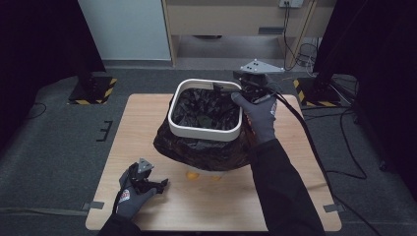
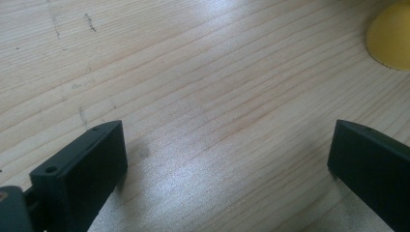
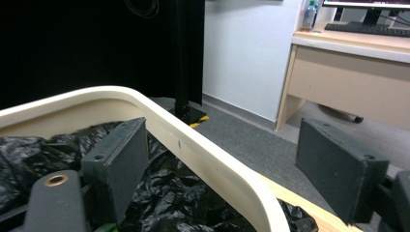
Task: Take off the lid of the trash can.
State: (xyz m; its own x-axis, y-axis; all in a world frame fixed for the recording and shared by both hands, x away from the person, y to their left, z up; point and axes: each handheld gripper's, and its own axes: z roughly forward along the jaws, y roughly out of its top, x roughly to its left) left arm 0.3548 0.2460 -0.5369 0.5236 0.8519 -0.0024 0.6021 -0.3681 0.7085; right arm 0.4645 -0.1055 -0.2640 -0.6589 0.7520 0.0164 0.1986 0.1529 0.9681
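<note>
A bin with a white rim (image 1: pixel 204 132) and a black bag (image 1: pixel 196 147) draped over its sides stands mid-table. My right gripper (image 1: pixel 225 90) is at the bin's back right corner, open. In the right gripper view it (image 3: pixel 220 145) straddles the white rim (image 3: pixel 159 121), one jaw inside over the black bag (image 3: pixel 183 198), the other outside. My left gripper (image 1: pixel 158 185) rests low over the table's front left, open, nothing between its jaws (image 2: pixel 227 145). A yellow rounded thing (image 2: pixel 391 36) lies ahead of it, by the bin's front (image 1: pixel 193 174).
The wooden table (image 1: pixel 142 123) has bare room left of and in front of the bin. Black stands on hazard-striped bases (image 1: pixel 93 91) sit on the floor at both back corners. Cables (image 1: pixel 344 147) trail off to the right. A desk (image 1: pixel 236 19) stands behind.
</note>
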